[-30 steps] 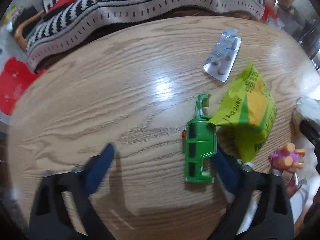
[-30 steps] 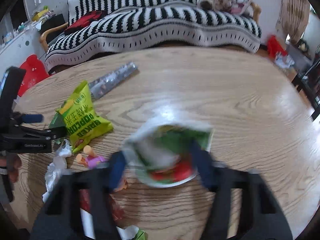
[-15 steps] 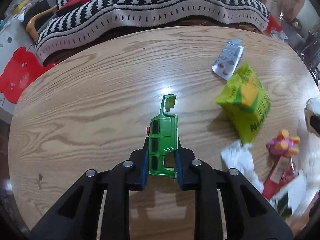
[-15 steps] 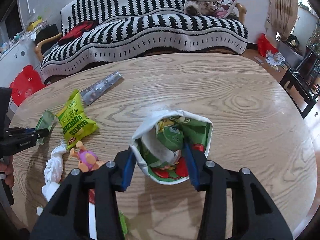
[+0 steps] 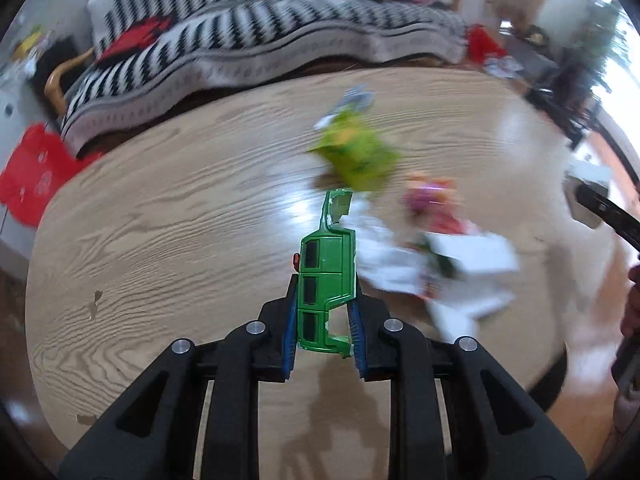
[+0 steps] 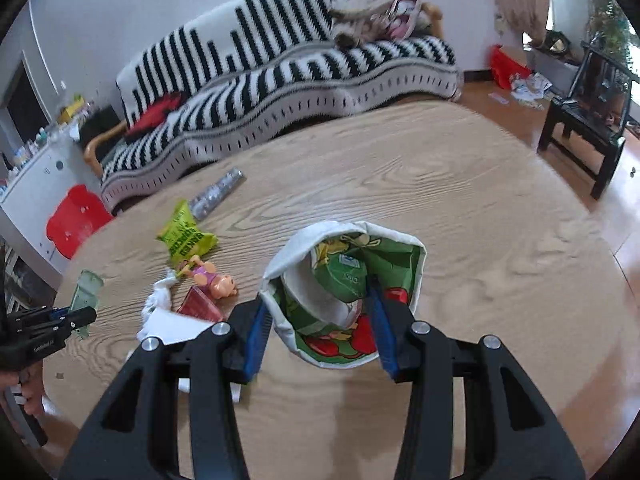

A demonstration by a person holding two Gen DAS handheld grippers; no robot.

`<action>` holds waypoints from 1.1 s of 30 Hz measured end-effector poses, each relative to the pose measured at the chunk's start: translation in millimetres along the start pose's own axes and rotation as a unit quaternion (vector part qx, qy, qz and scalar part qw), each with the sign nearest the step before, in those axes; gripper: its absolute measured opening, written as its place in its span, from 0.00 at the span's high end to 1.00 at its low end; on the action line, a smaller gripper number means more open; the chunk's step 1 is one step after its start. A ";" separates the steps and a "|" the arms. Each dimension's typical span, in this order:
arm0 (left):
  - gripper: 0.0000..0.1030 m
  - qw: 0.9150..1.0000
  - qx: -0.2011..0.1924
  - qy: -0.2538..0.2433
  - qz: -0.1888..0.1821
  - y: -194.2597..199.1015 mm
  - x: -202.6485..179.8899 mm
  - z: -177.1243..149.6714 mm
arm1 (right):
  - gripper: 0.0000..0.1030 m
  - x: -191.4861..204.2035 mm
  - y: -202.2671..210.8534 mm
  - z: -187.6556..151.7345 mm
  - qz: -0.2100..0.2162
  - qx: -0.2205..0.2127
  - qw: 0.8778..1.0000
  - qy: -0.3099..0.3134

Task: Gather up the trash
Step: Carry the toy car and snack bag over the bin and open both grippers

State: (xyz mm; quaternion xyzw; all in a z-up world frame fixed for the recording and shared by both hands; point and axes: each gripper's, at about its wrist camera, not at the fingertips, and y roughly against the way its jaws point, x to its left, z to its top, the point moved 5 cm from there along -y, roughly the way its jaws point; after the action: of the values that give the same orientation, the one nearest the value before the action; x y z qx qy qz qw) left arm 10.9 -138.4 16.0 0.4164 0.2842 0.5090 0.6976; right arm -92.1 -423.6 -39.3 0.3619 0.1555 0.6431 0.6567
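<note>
My left gripper is shut on a broken green toy car body, held above the round wooden table. In the right wrist view that same gripper shows at the far left with the green piece in it. My right gripper is shut on a white fabric bag with a fruit print, its mouth gaping toward the camera and green lining visible inside. On the table lie a green popcorn packet, a pill blister strip, a pink toy figure, a red wrapper and crumpled white tissue.
A sofa with a black-and-white striped throw runs behind the table. A red stool stands at the left, a dark wooden chair at the right. A person's hand grips the left tool's handle.
The left gripper closed on the green toy car body and lifted it off the table. The right gripper raised the bag and drew back; both views now show more of the room.
</note>
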 end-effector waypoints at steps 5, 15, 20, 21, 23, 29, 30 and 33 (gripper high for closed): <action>0.79 0.996 -0.017 -0.062 -0.058 36.8 -90.3 -30.0 | 0.56 -34.0 63.7 -50.6 -0.026 -0.016 1.000 -0.006; 0.79 0.976 0.067 -0.107 -0.179 5.5 -262.6 -140.0 | 0.56 -128.1 103.1 -179.6 -0.078 0.042 0.993 -0.077; 0.79 0.967 0.126 -0.115 -0.187 -39.8 -316.9 -190.1 | 0.56 -169.0 89.4 -235.0 -0.082 0.081 0.985 -0.129; 0.79 0.965 0.142 -0.113 -0.192 -51.4 -325.1 -201.1 | 0.56 -176.4 87.9 -246.0 -0.081 0.087 0.983 -0.138; 0.79 0.960 0.168 -0.103 -0.200 -71.4 -334.3 -218.9 | 0.56 -185.6 86.2 -259.5 -0.081 0.095 0.982 -0.145; 0.79 0.959 0.191 -0.138 -0.154 -114.6 -337.1 -260.0 | 0.56 -210.2 83.1 -284.5 -0.083 0.110 0.977 -0.164; 0.79 0.958 0.194 -0.134 -0.165 -115.4 -338.2 -259.9 | 0.56 -212.7 83.1 -287.6 -0.082 0.111 0.976 -0.165; 0.79 0.959 0.168 -0.170 -0.152 -110.1 -341.9 -259.8 | 0.56 -215.2 80.6 -294.6 -0.080 0.116 0.976 -0.165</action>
State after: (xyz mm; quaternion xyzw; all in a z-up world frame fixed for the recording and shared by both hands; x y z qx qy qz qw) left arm -259.7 -401.2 -216.9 0.5598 0.3025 0.2635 0.7250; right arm -375.1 -555.6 -244.3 0.5236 0.1470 0.4972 0.6761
